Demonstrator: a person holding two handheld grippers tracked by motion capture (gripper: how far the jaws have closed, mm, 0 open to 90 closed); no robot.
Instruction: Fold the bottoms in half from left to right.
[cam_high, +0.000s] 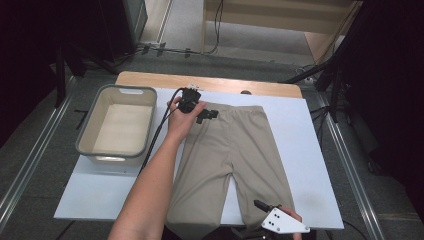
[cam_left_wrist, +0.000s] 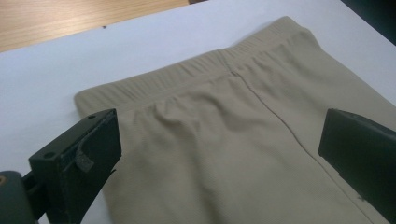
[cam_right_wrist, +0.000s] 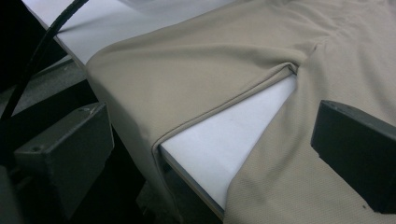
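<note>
At the near edge of the table (cam_high: 300, 150) the right gripper (cam_high: 263, 205) hangs over the right leg of the beige trousers (cam_high: 225, 155) with its jaws spread wide — nothing between them, and both leg ends droop over that edge. The trousers lie flat, waistband at the far side. There the left gripper (cam_high: 206, 116) hovers at the waistband's left corner, jaws also wide apart, beside a grey tub (cam_high: 120, 125) — empty inside.
</note>
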